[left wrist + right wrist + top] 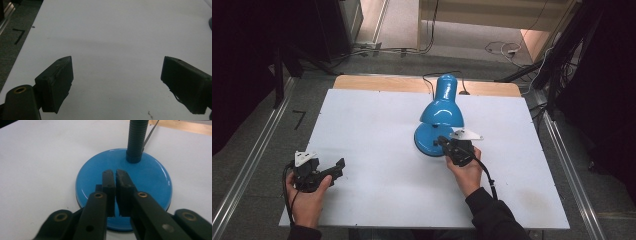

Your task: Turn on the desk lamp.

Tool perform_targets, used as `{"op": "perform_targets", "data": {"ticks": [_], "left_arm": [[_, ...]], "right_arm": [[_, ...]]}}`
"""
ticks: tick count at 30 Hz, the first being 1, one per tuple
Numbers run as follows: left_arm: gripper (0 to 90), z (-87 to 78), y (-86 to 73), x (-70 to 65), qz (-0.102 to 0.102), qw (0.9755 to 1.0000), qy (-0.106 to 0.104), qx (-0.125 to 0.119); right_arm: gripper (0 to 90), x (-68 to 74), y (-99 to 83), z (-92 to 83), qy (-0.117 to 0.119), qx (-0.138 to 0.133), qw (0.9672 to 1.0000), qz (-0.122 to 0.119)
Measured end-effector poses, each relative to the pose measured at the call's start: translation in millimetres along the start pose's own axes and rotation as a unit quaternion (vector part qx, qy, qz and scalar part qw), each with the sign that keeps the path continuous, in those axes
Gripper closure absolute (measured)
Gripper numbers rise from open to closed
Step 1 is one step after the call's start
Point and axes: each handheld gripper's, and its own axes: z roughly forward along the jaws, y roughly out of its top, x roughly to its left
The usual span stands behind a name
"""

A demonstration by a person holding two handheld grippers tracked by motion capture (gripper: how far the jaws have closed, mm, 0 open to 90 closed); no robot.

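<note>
My right gripper [115, 176] has matt black plastic jaws with brass-coloured rivets, and they sit over the glossy blue enamelled base [150, 178] of the desk lamp [441, 112], whose shade [443, 102] shines just as smoothly. The lamp's neck [136, 138] looks ribbed and dull. My left gripper [117, 80] carries rough, worn black pads above the smooth matt white tabletop [112, 32], which ends in a bare wood edge [382, 82].

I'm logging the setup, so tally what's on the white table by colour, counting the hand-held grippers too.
Blue: 1, the desk lamp, its round base under the shut right hand-held gripper.
Black: 2, the left hand-held gripper, jaws wide open over the white table, and the right one.
Total: 3
</note>
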Motion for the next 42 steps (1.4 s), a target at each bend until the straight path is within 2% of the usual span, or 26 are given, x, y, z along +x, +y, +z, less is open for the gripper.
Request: {"op": "perform_targets", "data": {"ticks": [4,14,30,42], "left_arm": [[11.9,0.2,0.0,0.0,0.000,1.0000,-0.001,0.000],[11.9,0.2,-0.2,0.2,0.001,1.0000,-0.001,0.001],[11.9,-0.1,-0.2,-0.3,0.001,1.0000,-0.001,0.000],[11.9,-0.6,-0.2,-0.5,0.004,1.0000,-0.001,0.002]], "right_arm": [[87.6,-0.6,-2.7,8.0,0.004,0.007,1.0000,0.004],[87.6,-0.9,-5.0,14.9,0.003,0.009,0.9999,0.008],[87.6,4.3,-7.6,17.3,-0.003,0.010,0.9999,-0.009],[87.7,4.7,-8.6,17.2,-0.004,0.007,0.9999,-0.006]]}}
